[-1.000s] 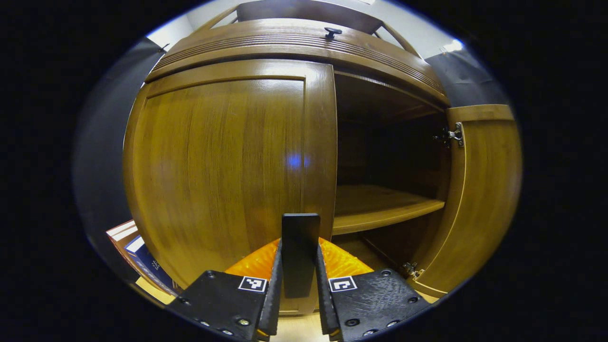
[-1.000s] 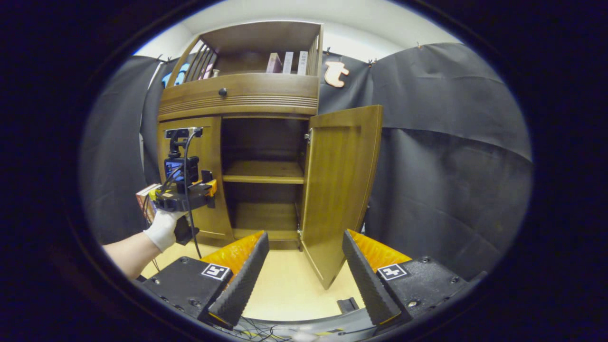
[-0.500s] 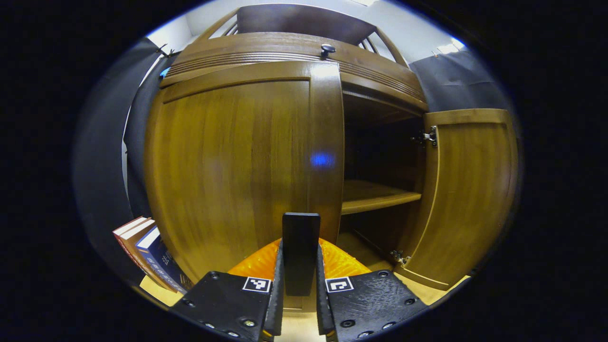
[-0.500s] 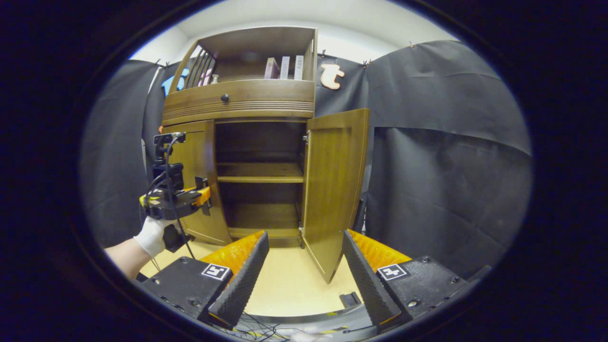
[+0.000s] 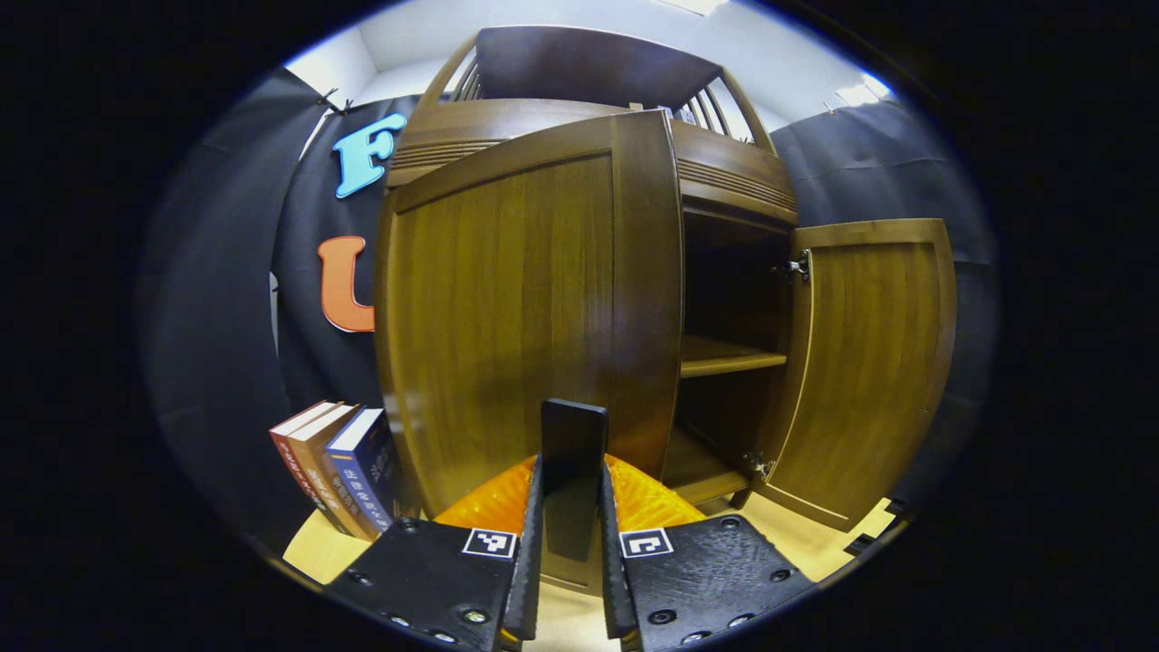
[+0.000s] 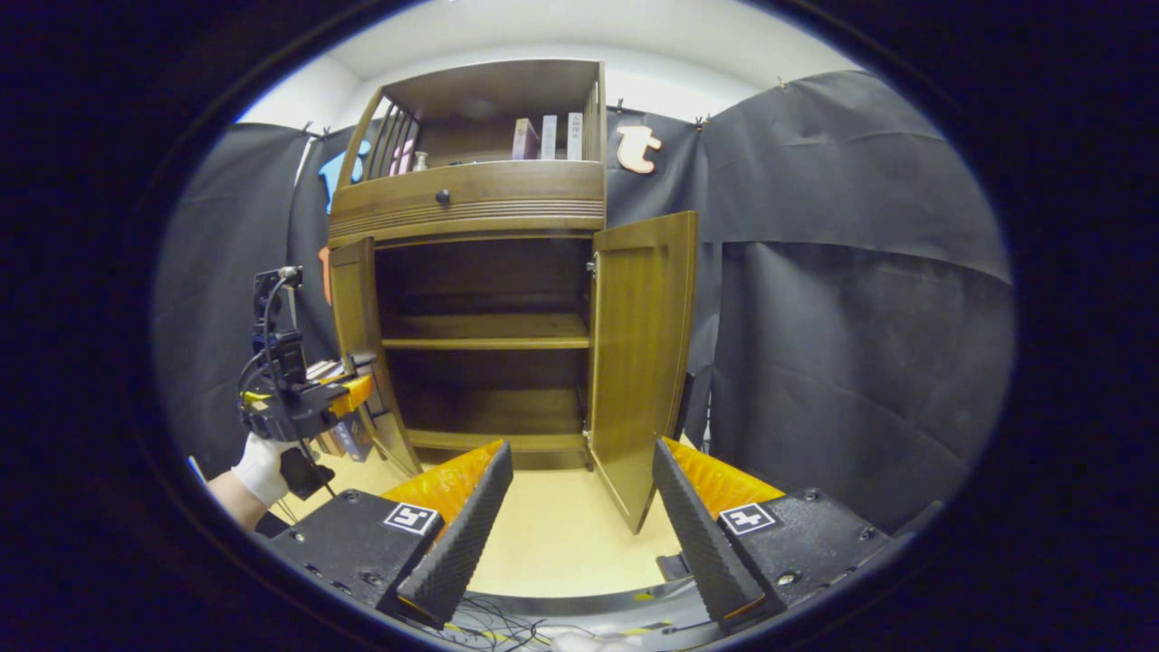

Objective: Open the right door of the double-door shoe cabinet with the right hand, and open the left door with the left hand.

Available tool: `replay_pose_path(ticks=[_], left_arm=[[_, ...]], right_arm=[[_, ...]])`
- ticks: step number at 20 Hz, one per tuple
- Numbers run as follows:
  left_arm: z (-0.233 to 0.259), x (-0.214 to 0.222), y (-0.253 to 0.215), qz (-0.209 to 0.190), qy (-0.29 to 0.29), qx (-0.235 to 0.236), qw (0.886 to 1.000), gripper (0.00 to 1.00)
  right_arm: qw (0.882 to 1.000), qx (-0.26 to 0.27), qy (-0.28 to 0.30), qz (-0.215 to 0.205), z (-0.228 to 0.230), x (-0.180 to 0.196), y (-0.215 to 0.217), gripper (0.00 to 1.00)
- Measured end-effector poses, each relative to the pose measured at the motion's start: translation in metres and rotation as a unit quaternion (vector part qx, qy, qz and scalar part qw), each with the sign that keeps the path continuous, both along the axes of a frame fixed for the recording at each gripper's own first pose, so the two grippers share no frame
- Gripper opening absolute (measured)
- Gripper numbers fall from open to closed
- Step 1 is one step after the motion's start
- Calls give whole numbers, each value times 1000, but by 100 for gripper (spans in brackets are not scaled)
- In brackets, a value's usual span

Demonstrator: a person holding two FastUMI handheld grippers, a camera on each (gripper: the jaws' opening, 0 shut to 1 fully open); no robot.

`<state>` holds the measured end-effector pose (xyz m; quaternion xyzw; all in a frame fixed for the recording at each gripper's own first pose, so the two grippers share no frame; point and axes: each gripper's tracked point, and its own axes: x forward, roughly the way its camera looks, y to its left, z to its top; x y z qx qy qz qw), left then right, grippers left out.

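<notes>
1. The left gripper is clenched on the flat black handle that sticks out near the free edge of the brown wooden left door of the shoe cabinet. Both ribbed fingers press its two faces, probably so the door can be drawn round on its hinges without slipping.
2. In the right gripper view that left door stands well swung out, nearly edge-on at the cabinet's left side, with the left gripper at it and a white-gloved hand holding the gripper.
3. The brown wooden right door stands wide open at the cabinet's right side, its inner face and a metal hinge showing.
4. The right gripper is released, fingers spread and holding nothing, well back from the cabinet over the pale floor. It looks to be kept clear of both doors.
5. A row of upright books stands on the floor just beside the cabinet's left side, in the path of the left door's outward swing, so room there looks tight; the middle floor lies open.
</notes>
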<state>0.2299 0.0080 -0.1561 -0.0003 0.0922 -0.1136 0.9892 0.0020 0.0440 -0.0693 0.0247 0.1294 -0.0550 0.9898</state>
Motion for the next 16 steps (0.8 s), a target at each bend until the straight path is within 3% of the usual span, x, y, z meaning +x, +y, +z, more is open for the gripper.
replay_pose_path(ticks=[1,2,3,4,5,16], left_arm=[[1,-6,6,3,0,1,1000,27],[1,-11,13,6,2,1,1000,27],[2,-15,19,11,1,0,1000,37],[2,-20,25,11,5,1,1000,37],[3,-22,28,12,4,0,1000,21],[4,-41,65,27,14,10,999,16]], right_arm=[[1000,4,0,4,-1,0,1,99],[1000,7,1,8,-2,0,3,99],[1000,8,1,11,-3,1,5,99],[1000,8,2,14,-3,1,7,99],[1000,8,0,16,-3,0,8,99],[1000,16,-4,26,-4,1,18,99]])
